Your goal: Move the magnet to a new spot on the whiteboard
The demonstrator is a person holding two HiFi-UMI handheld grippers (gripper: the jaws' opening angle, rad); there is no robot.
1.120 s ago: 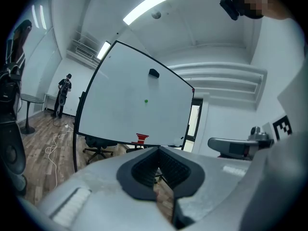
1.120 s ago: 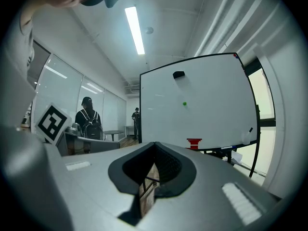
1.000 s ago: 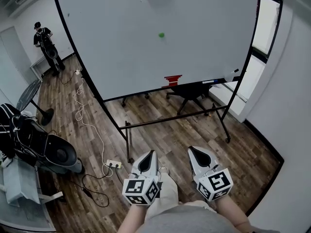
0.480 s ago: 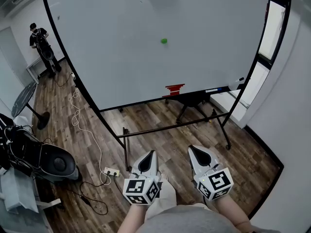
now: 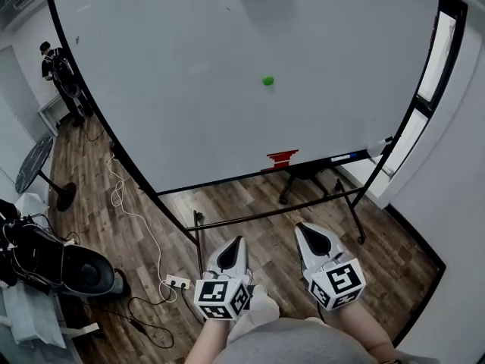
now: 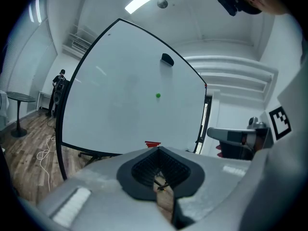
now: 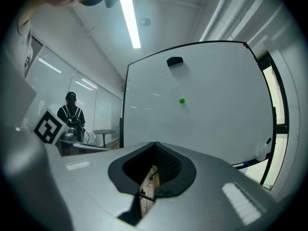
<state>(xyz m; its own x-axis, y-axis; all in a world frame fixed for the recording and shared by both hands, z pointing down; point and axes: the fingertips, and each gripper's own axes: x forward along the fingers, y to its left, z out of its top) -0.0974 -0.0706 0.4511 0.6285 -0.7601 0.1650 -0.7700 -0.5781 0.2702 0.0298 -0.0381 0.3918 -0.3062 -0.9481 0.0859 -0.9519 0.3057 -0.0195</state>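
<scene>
Green magnet (image 5: 267, 80) is sitting about mid-whiteboard (image 5: 189, 89), well apart from both grippers. Left gripper (image 5: 232, 247) and right gripper (image 5: 309, 237) are hanging low over the floor (image 5: 250, 203), both clenched on nothing. I'm thinking one needs opening wide and lining up square on the magnet before squeezing. No containers in play.

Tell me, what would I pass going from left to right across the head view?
Standing person → power strip on the floor → left hand-held gripper → green magnet → right hand-held gripper.
</scene>
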